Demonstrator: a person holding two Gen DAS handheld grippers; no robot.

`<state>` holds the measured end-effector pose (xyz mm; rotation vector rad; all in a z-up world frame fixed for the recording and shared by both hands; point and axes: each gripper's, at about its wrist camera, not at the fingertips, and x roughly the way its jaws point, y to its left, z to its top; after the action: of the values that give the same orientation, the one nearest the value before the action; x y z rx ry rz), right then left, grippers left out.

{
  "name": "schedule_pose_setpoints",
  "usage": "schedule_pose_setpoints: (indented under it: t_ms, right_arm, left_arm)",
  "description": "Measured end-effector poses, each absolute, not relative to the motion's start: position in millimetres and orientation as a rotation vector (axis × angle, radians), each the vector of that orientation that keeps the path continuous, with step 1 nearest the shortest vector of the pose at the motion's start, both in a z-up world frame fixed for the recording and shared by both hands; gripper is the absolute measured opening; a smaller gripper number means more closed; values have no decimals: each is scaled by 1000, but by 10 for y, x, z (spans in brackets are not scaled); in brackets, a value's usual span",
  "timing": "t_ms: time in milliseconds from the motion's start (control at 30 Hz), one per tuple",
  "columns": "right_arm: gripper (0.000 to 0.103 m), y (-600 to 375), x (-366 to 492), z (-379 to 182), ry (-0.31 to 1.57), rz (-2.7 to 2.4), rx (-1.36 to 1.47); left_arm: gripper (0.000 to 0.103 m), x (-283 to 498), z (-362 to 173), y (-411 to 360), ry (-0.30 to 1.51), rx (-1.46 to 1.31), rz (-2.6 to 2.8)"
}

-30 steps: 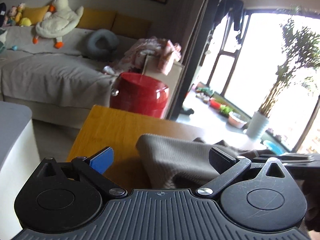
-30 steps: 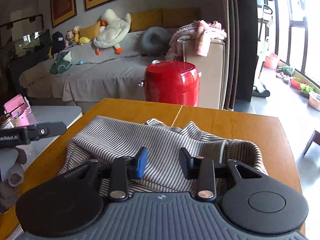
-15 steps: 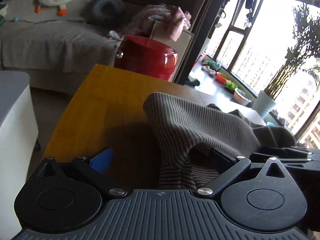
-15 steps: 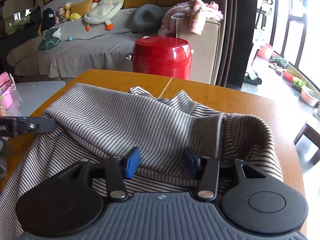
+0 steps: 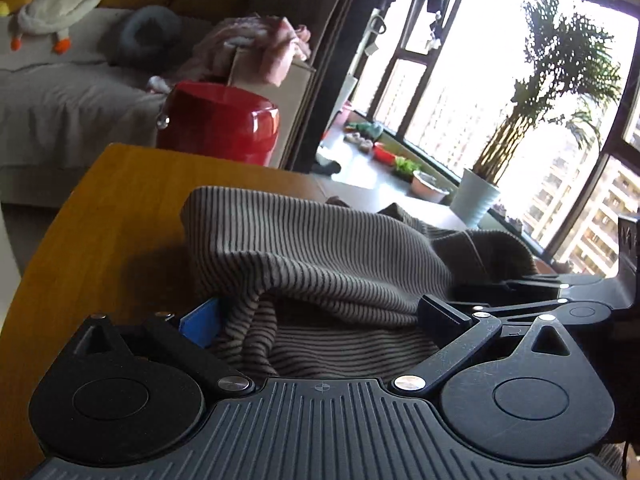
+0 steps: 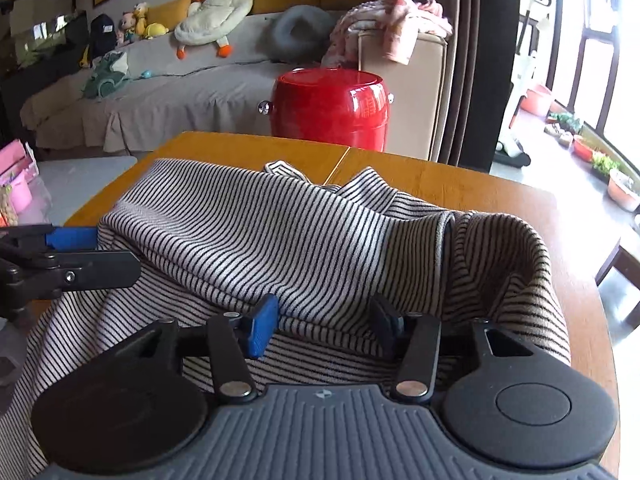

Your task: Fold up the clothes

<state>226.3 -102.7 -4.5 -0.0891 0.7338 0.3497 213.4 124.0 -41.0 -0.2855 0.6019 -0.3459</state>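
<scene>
- On the smooth orange-brown wooden bench (image 6: pixel 460 184): soft ribbed black-and-white striped knit garment (image 6: pixel 280 236), folded over in rumpled layers.
- Left gripper (image 5: pixel 320 318): jaws spread wide around the cloth.
- Right gripper (image 6: pixel 324 322): jaws likewise parted, fold between.

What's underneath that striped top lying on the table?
Under the striped top you can see the wooden table around its edges, and another layer of the same cloth below the fold. Anything else beneath is covered.
</scene>
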Motion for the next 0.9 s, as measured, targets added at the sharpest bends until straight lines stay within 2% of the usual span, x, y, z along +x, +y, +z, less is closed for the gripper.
schedule_pose_setpoints:
  t_ms: [300, 433, 600, 767, 900]
  right_arm:
    - [41, -1066, 2357, 166, 683, 347, -30]
    - [42, -1048, 2437, -106, 707, 326, -74]
    - [42, -1012, 2409, -129, 699, 315, -96]
    - [42, -1138, 2251, 3, 706, 324, -123]
    - [49, -1394, 1749, 328, 649, 288, -232]
  left_arm:
    - [103, 2182, -485, 1385, 649, -365, -316]
    - [103, 2035, -299, 1344, 518, -346, -347]
    - [103, 1917, -94, 1255, 390, -342, -417]
    - [103, 2149, -371, 1160, 540, -369, -414]
    - [103, 2143, -446, 1118, 569, -313, -405]
